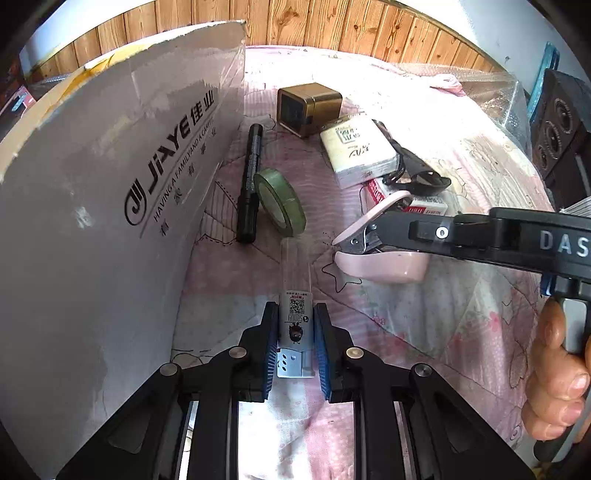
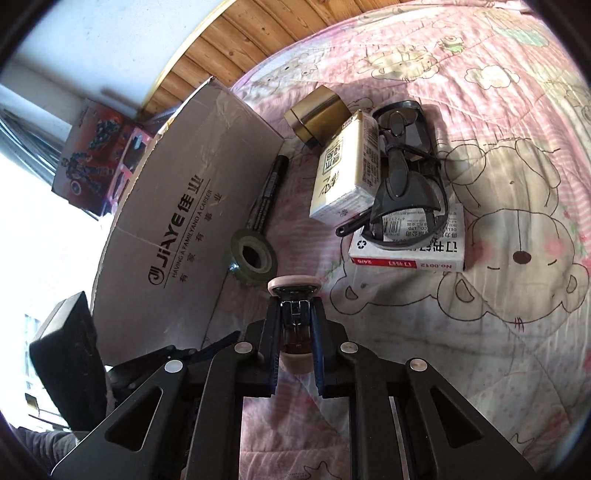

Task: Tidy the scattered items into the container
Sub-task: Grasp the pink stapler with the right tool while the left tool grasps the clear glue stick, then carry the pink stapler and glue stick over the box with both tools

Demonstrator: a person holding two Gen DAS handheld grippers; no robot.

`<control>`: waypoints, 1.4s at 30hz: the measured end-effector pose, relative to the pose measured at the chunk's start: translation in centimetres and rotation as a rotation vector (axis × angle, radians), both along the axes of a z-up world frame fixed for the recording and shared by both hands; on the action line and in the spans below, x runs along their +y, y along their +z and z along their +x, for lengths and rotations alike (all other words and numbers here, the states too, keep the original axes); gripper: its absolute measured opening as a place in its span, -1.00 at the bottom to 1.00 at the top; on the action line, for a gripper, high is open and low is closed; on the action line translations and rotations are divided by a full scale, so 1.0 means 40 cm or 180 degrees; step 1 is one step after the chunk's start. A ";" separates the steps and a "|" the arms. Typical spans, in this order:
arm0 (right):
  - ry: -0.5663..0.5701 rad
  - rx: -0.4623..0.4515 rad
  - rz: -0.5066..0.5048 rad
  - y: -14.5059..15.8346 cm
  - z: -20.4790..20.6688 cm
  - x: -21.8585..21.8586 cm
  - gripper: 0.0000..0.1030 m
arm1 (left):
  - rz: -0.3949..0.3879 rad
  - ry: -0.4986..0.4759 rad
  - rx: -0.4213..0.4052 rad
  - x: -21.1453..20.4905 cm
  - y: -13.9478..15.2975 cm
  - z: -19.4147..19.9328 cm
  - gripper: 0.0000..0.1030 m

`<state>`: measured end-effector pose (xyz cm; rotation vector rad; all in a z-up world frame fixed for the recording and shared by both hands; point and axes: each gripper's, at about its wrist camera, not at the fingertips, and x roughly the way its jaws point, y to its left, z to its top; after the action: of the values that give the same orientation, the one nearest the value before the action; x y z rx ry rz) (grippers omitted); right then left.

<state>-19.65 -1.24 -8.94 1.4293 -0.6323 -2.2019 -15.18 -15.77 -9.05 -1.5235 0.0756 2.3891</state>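
Note:
My left gripper (image 1: pixel 295 321) is shut on a clear plastic tube with a white label (image 1: pixel 295 280), held low over the pink quilt (image 1: pixel 424 325). My right gripper (image 2: pixel 295 321) is shut on a pink stapler (image 2: pixel 294 286); the left wrist view shows that stapler (image 1: pixel 384 264) just right of the tube. The cardboard box (image 1: pixel 110 192) marked JIAYE stands at the left. Beside it lie a black marker (image 1: pixel 249 184) and a green tape roll (image 1: pixel 280 201). Farther off are a gold tin (image 1: pixel 308 107), a cream packet (image 1: pixel 356 151), dark glasses (image 1: pixel 413 170) and a staple box (image 2: pixel 410 247).
The box wall (image 2: pixel 177 236) rises close on the left of both grippers. A wooden skirting (image 1: pixel 332 26) runs behind the quilt. A hand (image 1: pixel 557 373) grips the right tool's handle. Black equipment (image 1: pixel 561 129) sits at the far right, and a printed carton (image 2: pixel 92 147) beyond the box.

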 end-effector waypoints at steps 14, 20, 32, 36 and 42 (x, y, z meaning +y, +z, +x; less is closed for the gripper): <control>0.0011 -0.0099 0.0030 -0.027 0.006 -0.014 -0.53 | 0.0178 -0.0060 0.0154 -0.004 0.030 0.015 -0.61; -0.0098 -0.0099 0.0007 -0.011 0.035 0.015 -0.53 | 0.0291 -0.0110 0.0189 0.007 0.059 0.046 -0.61; -0.0086 0.0009 0.0045 0.035 0.101 0.013 -0.53 | 0.0358 -0.0130 0.0258 0.022 0.100 0.048 -0.61; -0.0083 0.0066 0.0072 0.058 0.132 0.003 -0.53 | 0.0377 -0.0144 0.0301 0.016 0.123 0.070 -0.61; -0.0053 0.0132 0.0129 0.085 0.179 -0.018 -0.53 | 0.0404 -0.0177 0.0392 0.006 0.159 0.112 -0.61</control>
<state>-12.51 -1.96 -5.56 1.3993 -0.5906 -2.2633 -10.70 -15.54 -2.69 -1.3007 -0.0066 2.3929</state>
